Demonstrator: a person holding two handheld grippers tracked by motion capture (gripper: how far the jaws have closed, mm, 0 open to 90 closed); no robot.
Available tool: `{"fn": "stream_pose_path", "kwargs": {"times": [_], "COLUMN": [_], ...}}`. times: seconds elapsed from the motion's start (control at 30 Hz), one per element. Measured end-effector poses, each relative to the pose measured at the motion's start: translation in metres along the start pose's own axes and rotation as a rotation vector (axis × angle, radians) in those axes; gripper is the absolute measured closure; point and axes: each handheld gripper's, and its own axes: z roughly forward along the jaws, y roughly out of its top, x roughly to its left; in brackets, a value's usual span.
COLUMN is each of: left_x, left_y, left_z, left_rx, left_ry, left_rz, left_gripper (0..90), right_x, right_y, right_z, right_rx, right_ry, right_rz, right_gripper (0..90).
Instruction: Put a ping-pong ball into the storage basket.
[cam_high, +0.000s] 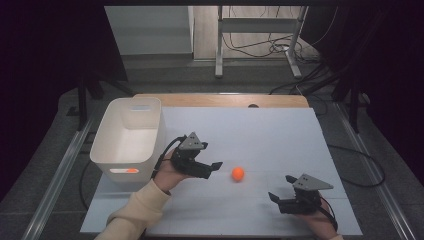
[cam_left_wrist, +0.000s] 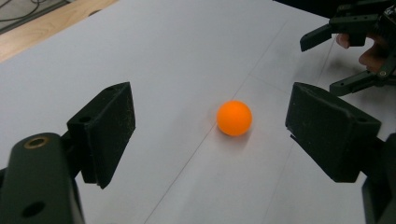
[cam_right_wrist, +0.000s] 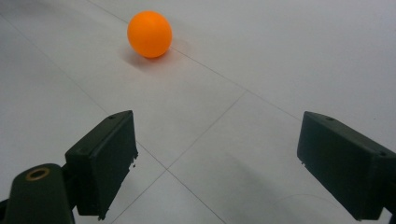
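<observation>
Two tools work over a pale grey tabletop (cam_high: 260, 135); going from the left, a white plastic bin (cam_high: 131, 134) stands at the tabletop's left edge, with something orange (cam_high: 132, 170) showing through a slot low in its near wall; just right of the bin, the left tool (cam_high: 212, 166) sits in a hand with a cream sleeve, its jaws spread wide and gripping nothing; an orange ball (cam_high: 238, 173) rests on the tabletop just beyond the jaw tips, and the left gripper view shows the ball (cam_left_wrist: 234, 118) ahead of the gap, apart from both pads; further right, near the front edge, the right tool (cam_high: 281, 188) is likewise wide open and empty, pointing toward the ball (cam_right_wrist: 149, 34), which lies well ahead of it.
</observation>
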Motion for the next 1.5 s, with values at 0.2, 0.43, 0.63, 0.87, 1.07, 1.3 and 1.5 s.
{"fn": "stream_pose_path", "kwargs": {"times": [0.2,0.43,0.63,0.87,1.07,1.3,1.5], "left_x": [-0.002,-0.007,-0.009,-0.012,-0.013,-0.014,-0.016], "left_y": [0.001,0.002,0.002,0.002,0.002,0.003,0.004], "left_z": [0.006,0.017,0.026,0.034,0.038,0.044,0.054], "left_rx": [0.009,0.027,0.044,0.064,0.071,0.081,0.091], "left_ry": [-0.006,-0.014,-0.013,-0.011,-0.014,-0.022,-0.035], "left_rz": [0.007,0.019,0.019,0.035,0.032,0.038,0.042], "left_gripper": [17.0,16.9,16.7,16.7,16.5,16.5,16.8], "right_x": [0.0,0.0,0.0,0.0,0.0,0.0,0.0], "right_y": [0.0,0.0,0.0,0.0,0.0,0.0,0.0], "right_z": [0.0,0.0,0.0,0.0,0.0,0.0,0.0], "right_rx": [0.001,0.001,-0.001,0.0,-0.003,0.0,0.001], "right_ry": [-0.001,-0.001,-0.001,-0.001,0.001,0.001,0.001], "right_rz": [-0.001,-0.001,-0.001,-0.002,-0.003,-0.004,-0.005], "right_gripper": [12.3,12.3,12.3,12.3,12.3,12.3,12.3]}}
